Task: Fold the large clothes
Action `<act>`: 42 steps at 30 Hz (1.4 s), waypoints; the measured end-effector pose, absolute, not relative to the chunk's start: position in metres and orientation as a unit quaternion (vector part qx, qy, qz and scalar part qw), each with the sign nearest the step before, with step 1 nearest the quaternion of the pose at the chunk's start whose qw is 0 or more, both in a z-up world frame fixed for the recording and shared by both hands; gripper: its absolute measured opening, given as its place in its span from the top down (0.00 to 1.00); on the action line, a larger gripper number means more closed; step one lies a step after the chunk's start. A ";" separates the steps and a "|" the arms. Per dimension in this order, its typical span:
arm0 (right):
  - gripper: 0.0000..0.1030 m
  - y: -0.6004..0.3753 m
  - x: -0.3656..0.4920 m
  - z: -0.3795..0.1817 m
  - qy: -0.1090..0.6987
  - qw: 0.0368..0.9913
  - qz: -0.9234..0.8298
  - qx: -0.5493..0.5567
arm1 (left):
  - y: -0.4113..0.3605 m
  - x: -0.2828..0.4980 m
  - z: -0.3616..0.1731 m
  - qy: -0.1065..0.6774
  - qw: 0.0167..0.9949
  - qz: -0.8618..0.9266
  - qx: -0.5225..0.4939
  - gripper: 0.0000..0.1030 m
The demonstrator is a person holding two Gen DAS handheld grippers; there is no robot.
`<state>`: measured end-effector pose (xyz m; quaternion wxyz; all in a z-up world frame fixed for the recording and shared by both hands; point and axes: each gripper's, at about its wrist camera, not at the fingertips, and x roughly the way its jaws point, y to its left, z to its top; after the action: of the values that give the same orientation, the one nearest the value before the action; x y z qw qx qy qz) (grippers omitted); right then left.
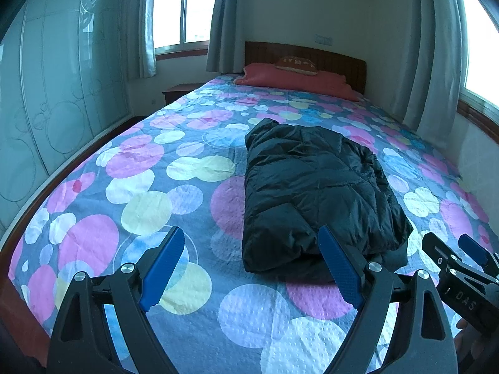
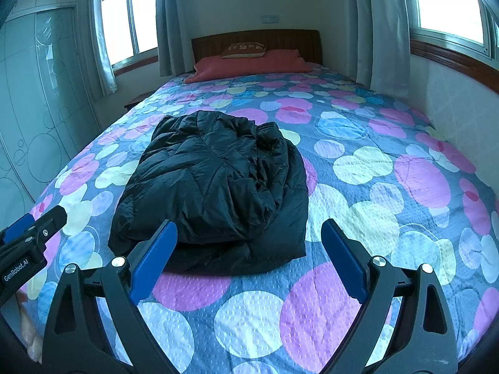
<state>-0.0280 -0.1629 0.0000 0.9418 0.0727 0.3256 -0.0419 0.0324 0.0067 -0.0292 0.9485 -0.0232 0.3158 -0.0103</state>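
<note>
Black quilted puffer jacket [image 2: 215, 184]: folded bundle, mid-bed on circle-print bedspread [image 1: 149, 168]. My left gripper [image 1: 249, 268], right gripper [image 2: 249, 258]: both wide open, empty, hovering short of bundle. Folding looks finished; next, judge tidy-up only.

Circle-print bedspread [image 1: 156, 187], red pillow [image 1: 293, 78], wooden headboard [image 1: 336, 59], grey curtains [image 1: 223, 18]
</note>
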 end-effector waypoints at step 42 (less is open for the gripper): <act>0.10 -0.167 -0.009 -0.030 0.357 0.929 -0.042 0.081 | -0.001 0.064 -0.059 0.339 0.941 0.006 -0.002 0.16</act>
<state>-0.0092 -0.1674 -0.0300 0.9295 0.0814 0.3573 -0.0417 0.0641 -0.0010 -0.0586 0.9407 -0.0021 0.3392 0.0063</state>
